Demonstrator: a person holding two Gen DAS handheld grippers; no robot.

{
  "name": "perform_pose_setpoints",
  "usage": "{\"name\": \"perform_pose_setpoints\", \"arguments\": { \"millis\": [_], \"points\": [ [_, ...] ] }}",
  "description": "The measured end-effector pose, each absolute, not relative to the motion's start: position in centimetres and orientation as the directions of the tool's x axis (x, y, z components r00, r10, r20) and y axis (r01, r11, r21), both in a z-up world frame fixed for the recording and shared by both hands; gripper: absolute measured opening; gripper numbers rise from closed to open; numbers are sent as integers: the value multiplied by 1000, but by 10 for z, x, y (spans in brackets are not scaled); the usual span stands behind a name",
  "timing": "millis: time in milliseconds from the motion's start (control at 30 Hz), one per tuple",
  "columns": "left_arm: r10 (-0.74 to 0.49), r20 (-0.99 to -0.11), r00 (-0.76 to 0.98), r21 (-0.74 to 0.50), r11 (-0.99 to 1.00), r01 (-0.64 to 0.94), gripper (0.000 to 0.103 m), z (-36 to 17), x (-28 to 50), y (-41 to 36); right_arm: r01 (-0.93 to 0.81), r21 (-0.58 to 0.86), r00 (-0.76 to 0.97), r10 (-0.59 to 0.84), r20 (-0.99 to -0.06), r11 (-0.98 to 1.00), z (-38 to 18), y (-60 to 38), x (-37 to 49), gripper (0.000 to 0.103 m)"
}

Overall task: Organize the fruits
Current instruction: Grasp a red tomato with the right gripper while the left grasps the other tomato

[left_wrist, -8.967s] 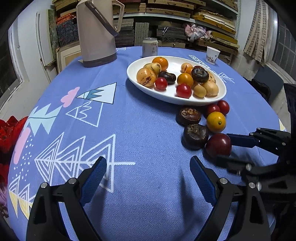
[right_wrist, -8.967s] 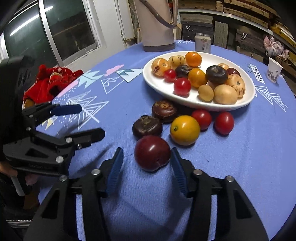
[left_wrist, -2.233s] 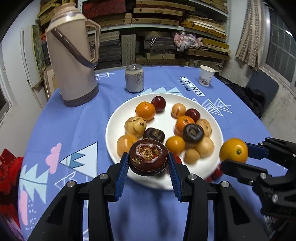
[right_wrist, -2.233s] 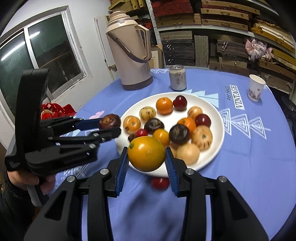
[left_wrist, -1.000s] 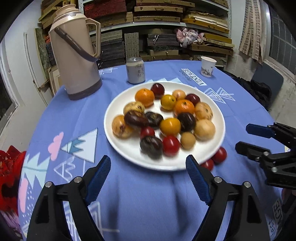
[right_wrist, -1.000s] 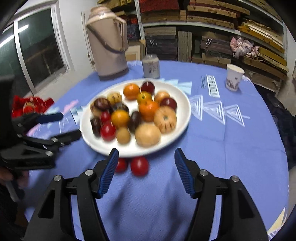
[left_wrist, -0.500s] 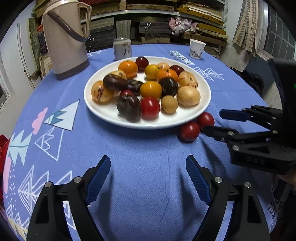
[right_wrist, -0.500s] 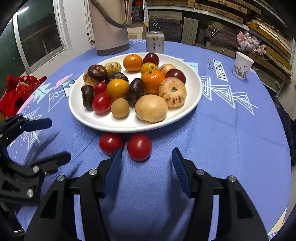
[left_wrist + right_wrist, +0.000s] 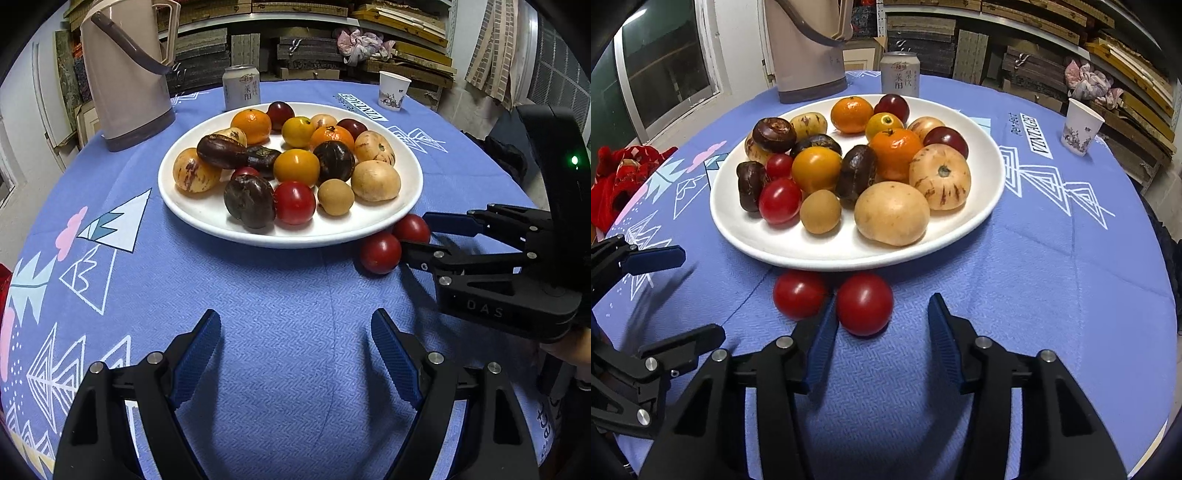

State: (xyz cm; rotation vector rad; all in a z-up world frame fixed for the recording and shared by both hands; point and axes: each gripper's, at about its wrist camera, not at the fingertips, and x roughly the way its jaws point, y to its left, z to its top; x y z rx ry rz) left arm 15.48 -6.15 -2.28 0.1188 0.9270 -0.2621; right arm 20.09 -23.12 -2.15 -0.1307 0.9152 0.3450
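Observation:
A white oval plate (image 9: 207, 214) (image 9: 982, 206) on the blue tablecloth holds many fruits: oranges, yellow, red and dark ones. Two red tomatoes lie on the cloth beside its near rim, one (image 9: 863, 303) (image 9: 412, 228) and the other (image 9: 798, 294) (image 9: 380, 252). My right gripper (image 9: 882, 325) (image 9: 424, 236) is open with its fingers around the first tomato, the left finger between the two. My left gripper (image 9: 295, 343) (image 9: 679, 295) is open and empty over bare cloth in front of the plate.
A beige thermos jug (image 9: 127, 74) (image 9: 807, 48) and a drink can (image 9: 242, 86) (image 9: 900, 74) stand behind the plate. A paper cup (image 9: 393, 90) (image 9: 1082, 127) is at the back right. Red cloth (image 9: 624, 173) lies at the table's left edge. Shelves fill the background.
Both grippers have put their fruits on the plate and opened. The right gripper has since moved down and forward until its fingers straddle one red tomato. The left gripper has drawn back low.

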Motion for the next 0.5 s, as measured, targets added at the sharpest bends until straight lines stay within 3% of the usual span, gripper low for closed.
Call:
{"name": "perform_pose_setpoints", "arguments": {
  "millis": [133,167,200,500],
  "points": [
    [-165,-807,567,-6,962,272,84,-24,155,-62,-341,-9,584,205,-786,940,-23,-225,200,48],
    [-163,-807,567,-5,963,270,84,-25,155,-62,-357,10,575,228,-786,934,-23,-224,200,34],
    [-159,-809,566,-3,964,266,84,-25,156,-62,-369,24,567,245,-787,929,-22,-223,199,29],
    [-133,-819,558,15,968,252,84,-29,156,-69,-379,74,559,293,-776,922,-20,-231,194,29]
  ]
}}
